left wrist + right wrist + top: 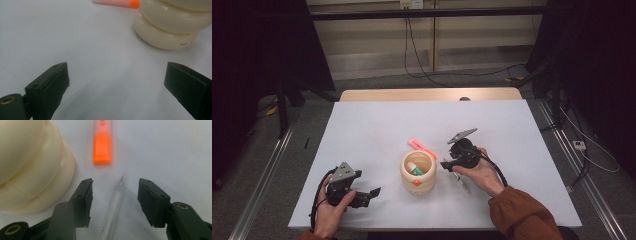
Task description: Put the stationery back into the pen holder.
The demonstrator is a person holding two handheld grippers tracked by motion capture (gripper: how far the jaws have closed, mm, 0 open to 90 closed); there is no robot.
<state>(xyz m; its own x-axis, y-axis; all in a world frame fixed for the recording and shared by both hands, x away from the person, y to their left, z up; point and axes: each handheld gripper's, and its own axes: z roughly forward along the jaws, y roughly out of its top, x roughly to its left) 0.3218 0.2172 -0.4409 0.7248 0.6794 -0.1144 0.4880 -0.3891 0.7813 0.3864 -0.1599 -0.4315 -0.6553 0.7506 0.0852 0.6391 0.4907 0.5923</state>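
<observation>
Right gripper view: right gripper low over the white surface, jaws about half apart and straddling a clear pen that lies flat between them. Pads not on it yet, gap on both sides. Pen tip points away from the gripper, toward an orange-capped pink marker lying just beyond. Cream pot close on the left of this view, near the left jaw

Pen handling, by judgement: light, stiff, thin, smooth clear plastic, so likely slippery and apt to roll or twist when pinched. Best taken across the barrel near its middle, jaws square to it, lowered until the pads nearly meet the surface

High view: right gripper sits just right of the pot, pen running back under the hand. Marker lies behind the pot, near it but apart. Pot is open-topped, ribbed, upright; inside, a green-and-white item, leaning, kind not clear. Small orange spot on the pot's front wall

Left gripper rests at the near left, well apart from the pot. Left gripper view: jaws wide, nothing between them, bare surface below
</observation>
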